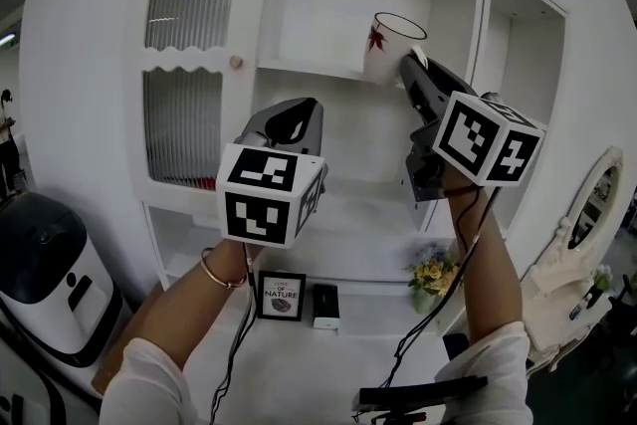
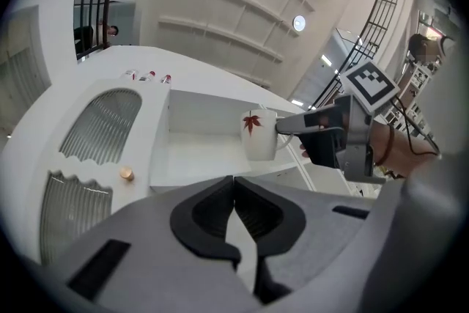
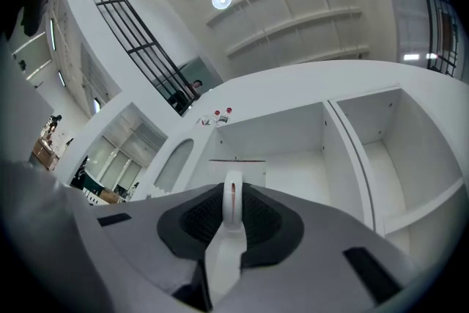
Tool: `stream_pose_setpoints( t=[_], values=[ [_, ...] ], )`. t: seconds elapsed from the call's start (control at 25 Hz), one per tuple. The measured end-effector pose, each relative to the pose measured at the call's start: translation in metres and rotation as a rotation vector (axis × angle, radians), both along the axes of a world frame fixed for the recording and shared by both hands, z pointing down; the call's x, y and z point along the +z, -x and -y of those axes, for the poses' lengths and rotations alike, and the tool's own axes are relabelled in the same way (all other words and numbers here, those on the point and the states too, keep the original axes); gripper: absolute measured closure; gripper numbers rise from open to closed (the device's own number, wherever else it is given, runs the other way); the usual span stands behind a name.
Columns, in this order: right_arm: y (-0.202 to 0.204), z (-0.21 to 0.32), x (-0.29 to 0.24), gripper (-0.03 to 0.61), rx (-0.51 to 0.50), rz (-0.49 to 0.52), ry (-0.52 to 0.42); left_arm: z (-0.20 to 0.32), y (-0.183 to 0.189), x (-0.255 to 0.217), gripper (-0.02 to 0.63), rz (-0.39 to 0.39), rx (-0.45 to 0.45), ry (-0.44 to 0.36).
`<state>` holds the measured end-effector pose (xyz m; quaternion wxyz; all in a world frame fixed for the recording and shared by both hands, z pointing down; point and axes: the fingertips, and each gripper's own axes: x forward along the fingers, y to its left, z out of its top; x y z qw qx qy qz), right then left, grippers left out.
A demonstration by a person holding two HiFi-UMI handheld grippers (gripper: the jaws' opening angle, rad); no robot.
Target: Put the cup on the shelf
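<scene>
A white cup (image 1: pixel 390 47) with a red leaf print is at the front edge of the cabinet's upper shelf (image 1: pixel 309 67), slightly tilted; I cannot tell whether its base rests on the board. My right gripper (image 1: pixel 410 65) is shut on the cup's handle (image 3: pixel 232 198), which stands between its jaws in the right gripper view. From the left gripper view, the cup (image 2: pixel 258 134) and the right gripper (image 2: pixel 284 127) show side-on at the shelf. Lower and to the left, my left gripper (image 1: pixel 289 119) stays in front of the cabinet, jaws shut (image 2: pixel 234 190) on nothing.
The white cabinet has a ribbed glass door (image 1: pixel 189 5) with a small knob (image 1: pixel 236 62) at left and a narrow compartment (image 1: pixel 518 45) at right. A lower shelf holds a framed picture (image 1: pixel 282 295) and flowers (image 1: pixel 433 269). A white appliance (image 1: pixel 45 274) stands bottom left.
</scene>
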<state>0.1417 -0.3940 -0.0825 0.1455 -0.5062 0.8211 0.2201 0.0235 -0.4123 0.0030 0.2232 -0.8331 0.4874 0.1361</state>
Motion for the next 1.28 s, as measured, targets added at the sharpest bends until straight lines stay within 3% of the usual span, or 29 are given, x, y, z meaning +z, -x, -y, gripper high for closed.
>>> stream_pose_setpoints(
  t=[0.24,0.44,0.68,1.0,1.28],
  values=[
    [0.004,0.016,-0.018,0.506,-0.008,-0.012,0.013,0.009,0.009,0.001,0.604,-0.015,-0.03,0.009],
    [0.007,0.046,-0.034,0.506,-0.039,-0.024,0.082,0.019,0.015,-0.003,0.604,-0.014,-0.056,0.009],
    [0.006,0.076,-0.041,0.506,-0.005,-0.072,0.136,0.03,0.013,-0.002,0.604,-0.006,-0.069,0.014],
    [0.007,0.125,-0.05,0.506,0.006,-0.093,0.294,0.05,0.01,-0.01,0.604,-0.013,-0.089,0.028],
    [0.012,0.159,-0.057,0.505,0.057,-0.179,0.386,0.057,0.011,-0.02,0.604,0.005,-0.105,0.018]
  ],
)
